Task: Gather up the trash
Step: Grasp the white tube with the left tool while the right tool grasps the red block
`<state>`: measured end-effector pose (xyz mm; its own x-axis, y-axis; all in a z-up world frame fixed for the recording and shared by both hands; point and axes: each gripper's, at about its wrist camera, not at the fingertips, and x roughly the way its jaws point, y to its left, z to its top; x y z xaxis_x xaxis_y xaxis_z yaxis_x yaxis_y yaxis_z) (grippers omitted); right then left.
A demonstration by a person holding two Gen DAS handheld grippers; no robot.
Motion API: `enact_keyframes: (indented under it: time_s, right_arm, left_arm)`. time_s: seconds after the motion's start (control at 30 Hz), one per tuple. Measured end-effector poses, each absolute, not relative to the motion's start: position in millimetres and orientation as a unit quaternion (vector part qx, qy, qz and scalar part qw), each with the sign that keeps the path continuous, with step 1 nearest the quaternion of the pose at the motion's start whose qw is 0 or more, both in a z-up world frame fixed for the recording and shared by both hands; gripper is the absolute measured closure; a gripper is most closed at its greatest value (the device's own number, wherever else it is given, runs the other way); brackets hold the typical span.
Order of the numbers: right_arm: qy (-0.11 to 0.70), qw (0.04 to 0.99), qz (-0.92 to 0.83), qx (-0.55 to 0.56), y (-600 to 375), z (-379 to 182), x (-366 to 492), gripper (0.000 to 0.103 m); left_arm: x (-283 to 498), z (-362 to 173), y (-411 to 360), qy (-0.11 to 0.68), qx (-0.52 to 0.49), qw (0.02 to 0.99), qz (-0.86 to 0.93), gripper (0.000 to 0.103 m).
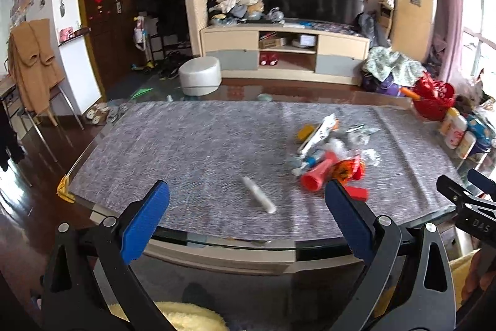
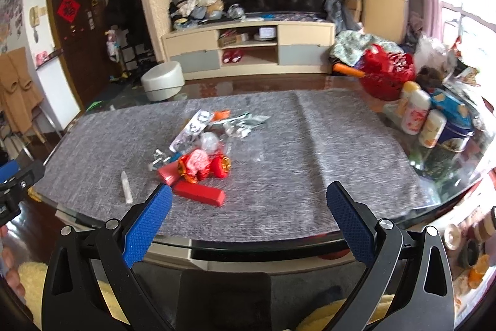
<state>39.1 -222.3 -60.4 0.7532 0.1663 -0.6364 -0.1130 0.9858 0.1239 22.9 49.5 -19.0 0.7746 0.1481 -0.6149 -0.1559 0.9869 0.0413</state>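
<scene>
Hovering before the surface (image 2: 341, 151), both grippers (left (image 1: 246, 194), right (image 2: 248, 200)) hold jaws wide, empty, near the trash (image 2: 201, 157).

The left gripper (image 1: 246, 191) hangs spread wide above the near edge of the grey-clothed surface (image 1: 186, 145). A white tube (image 1: 259, 195) lies between its fingers; the trash pile (image 1: 331, 154) sits right of the tube.

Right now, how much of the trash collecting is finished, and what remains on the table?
Nothing looks collected yet. The left hand-held gripper and right hand-held gripper are both open and empty, short of the table. Left to do: the wrapper pile, the red box and the lone white tube all lie on the grey mat.
</scene>
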Motion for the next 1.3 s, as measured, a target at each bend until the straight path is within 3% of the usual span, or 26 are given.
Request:
enact_keyframes:
  time_s: [0.47,0.53,0.63,0.87,1.13,1.3]
  right_arm:
    - [0.430,0.891,0.141,0.015,-178,-137,95,0.003]
    - [0.436,0.887,0.155,0.005,-171,-146,102,0.004]
    - [0.444,0.881,0.166,-0.006,-165,-157,114,0.017]
    - [0.452,0.875,0.173,-0.014,-162,-173,138,0.019]
    - [0.446,0.874,0.193,-0.023,-151,-179,147,0.035]
    - [0.445,0.872,0.205,-0.026,-150,-178,145,0.054]
  left_arm:
    - [87,-96,72,0.415,-0.007,0.906,0.082,0.008]
    - [101,-105,73,0.426,-0.009,0.901,0.080,0.008]
    - [118,-116,73,0.436,-0.014,0.897,0.075,0.008]
    - [154,-152,65,0.474,-0.022,0.879,0.052,0.009]
    - [171,-179,63,0.499,-0.020,0.865,0.047,0.032]
    - [168,-178,62,0.494,-0.017,0.868,0.040,0.044]
